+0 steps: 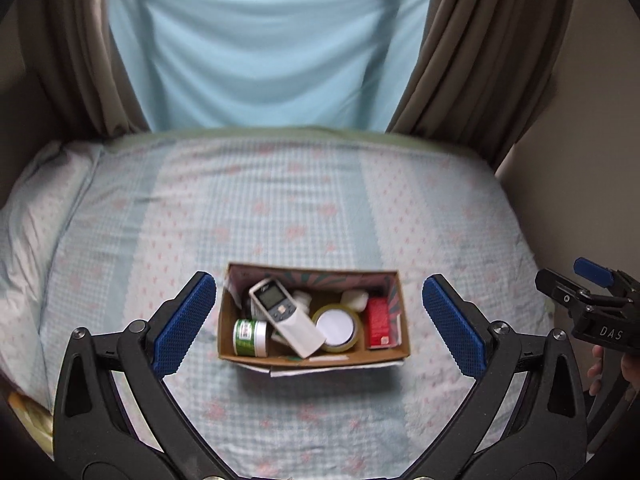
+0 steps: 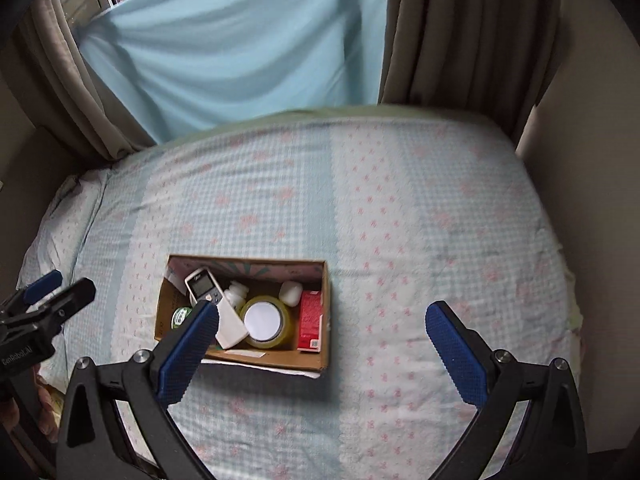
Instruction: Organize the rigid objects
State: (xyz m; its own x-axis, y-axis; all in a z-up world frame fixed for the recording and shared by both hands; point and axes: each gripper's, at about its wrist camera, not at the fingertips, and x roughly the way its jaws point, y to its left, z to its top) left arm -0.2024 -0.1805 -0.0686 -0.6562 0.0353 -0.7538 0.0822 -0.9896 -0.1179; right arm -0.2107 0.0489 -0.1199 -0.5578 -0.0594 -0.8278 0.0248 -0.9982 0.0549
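A cardboard box (image 1: 312,362) (image 2: 326,320) sits on the bed. Inside lie a white remote (image 1: 286,320) (image 2: 206,286), a roll of tape (image 1: 338,328) (image 2: 266,322), a red carton (image 1: 378,322) (image 2: 311,320), a green-labelled jar (image 1: 249,338) (image 2: 181,316), a white bottle (image 2: 236,294) and a white case (image 1: 355,299) (image 2: 291,293). My left gripper (image 1: 316,324) is open and empty, held above the box. My right gripper (image 2: 322,350) is open and empty, above the bed just right of the box; its left finger covers part of the box.
The bed (image 1: 280,208) (image 2: 400,208) has a light blue checked sheet with pink flowers. A pillow (image 1: 36,224) lies at the left. Brown curtains (image 1: 480,48) and a blue cloth (image 1: 260,40) hang behind. A wall (image 2: 592,200) stands at the right.
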